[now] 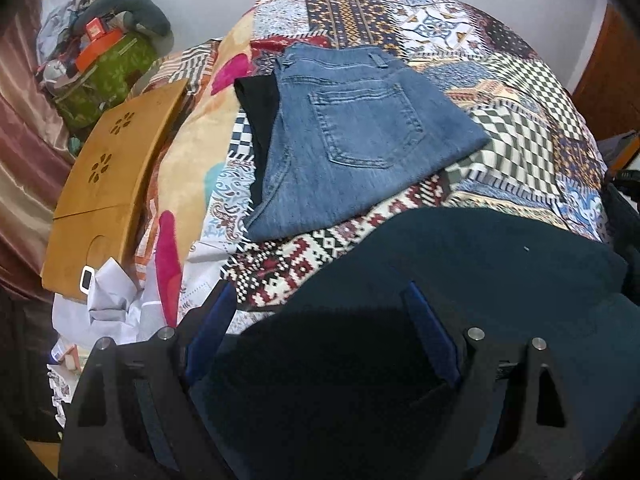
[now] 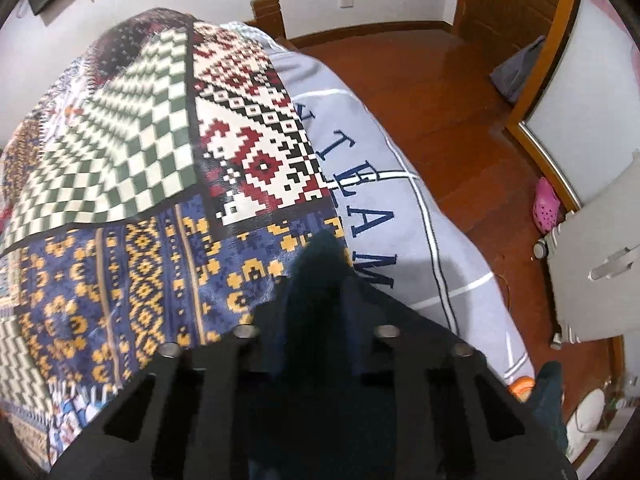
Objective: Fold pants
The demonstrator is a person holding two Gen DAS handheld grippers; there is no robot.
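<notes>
Dark teal pants on bed, 6 o'clock of folded jeans: right gripper clamped on edge for folding; left gripper spread, straddling cloth.

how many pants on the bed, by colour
blue jeans: 1
black pants, under the jeans: 1
dark teal pants, nearest the grippers: 1
total: 3
</notes>
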